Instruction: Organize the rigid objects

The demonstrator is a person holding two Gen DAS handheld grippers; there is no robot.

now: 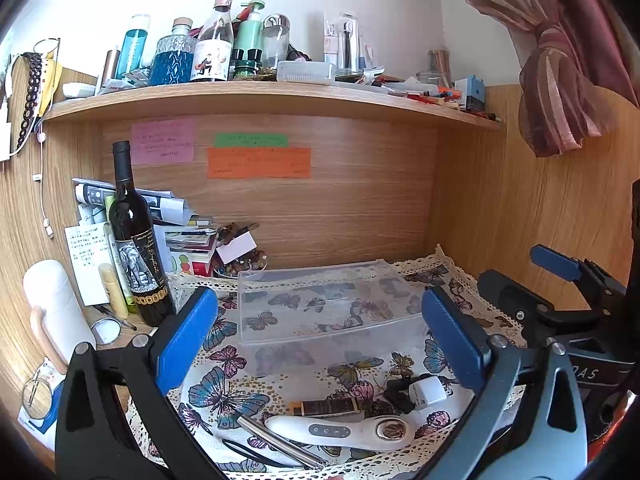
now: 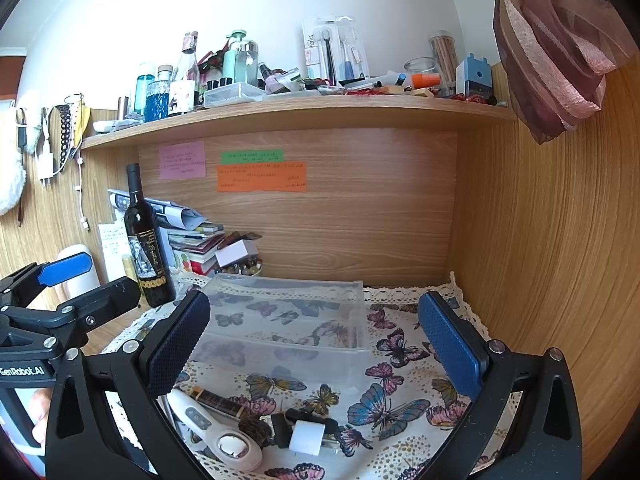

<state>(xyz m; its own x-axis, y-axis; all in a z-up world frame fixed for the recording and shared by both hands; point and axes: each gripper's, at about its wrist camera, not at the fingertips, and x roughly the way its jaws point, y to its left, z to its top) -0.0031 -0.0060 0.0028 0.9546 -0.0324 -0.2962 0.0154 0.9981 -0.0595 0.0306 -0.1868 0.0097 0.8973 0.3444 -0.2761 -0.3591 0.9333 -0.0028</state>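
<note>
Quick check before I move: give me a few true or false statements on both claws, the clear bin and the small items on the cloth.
1. Both claws, left claw and right claw, are open and hold nothing. True.
2. The clear plastic bin already holds the white charger plug. False: the bin looks empty; the white charger plug lies on the butterfly cloth.
3. The wine bottle lies on its side. False: it stands upright, left of the bin.
4. The white handheld device lies on the cloth near the claws. True.

Open cloth (image 2: 404, 364) right of clear box (image 2: 288, 316); wine bottle (image 2: 146, 252) crowds left.
</note>
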